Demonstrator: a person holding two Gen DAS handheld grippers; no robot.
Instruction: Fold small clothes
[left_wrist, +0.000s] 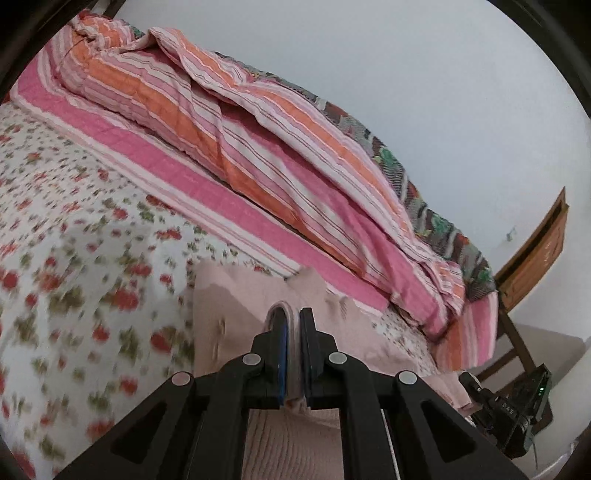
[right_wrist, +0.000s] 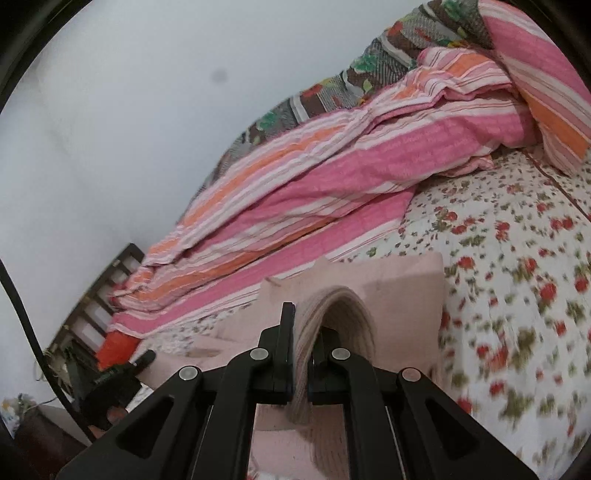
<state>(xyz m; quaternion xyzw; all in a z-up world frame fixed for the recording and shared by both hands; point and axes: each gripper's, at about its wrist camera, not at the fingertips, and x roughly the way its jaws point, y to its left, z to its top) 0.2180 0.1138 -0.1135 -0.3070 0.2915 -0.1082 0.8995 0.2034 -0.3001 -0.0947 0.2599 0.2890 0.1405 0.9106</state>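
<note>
A pale pink ribbed garment (left_wrist: 229, 310) lies on the floral bedsheet (left_wrist: 74, 229); it also shows in the right wrist view (right_wrist: 406, 291). My left gripper (left_wrist: 293, 325) is shut on a fold of the garment's edge, the cloth pinched between the black fingers. My right gripper (right_wrist: 304, 328) is shut on another ribbed edge of the same garment, which loops up over the right finger. Both grippers hold the cloth a little above the bed. The other gripper shows at the lower right of the left view (left_wrist: 517, 410) and the lower left of the right view (right_wrist: 114, 384).
A crumpled pink, orange and white striped quilt (left_wrist: 229, 122) lies along the back of the bed against the wall, also in the right view (right_wrist: 332, 177). A patterned blanket (left_wrist: 424, 206) lies behind it. A wooden frame (left_wrist: 535, 251) stands past the bed end.
</note>
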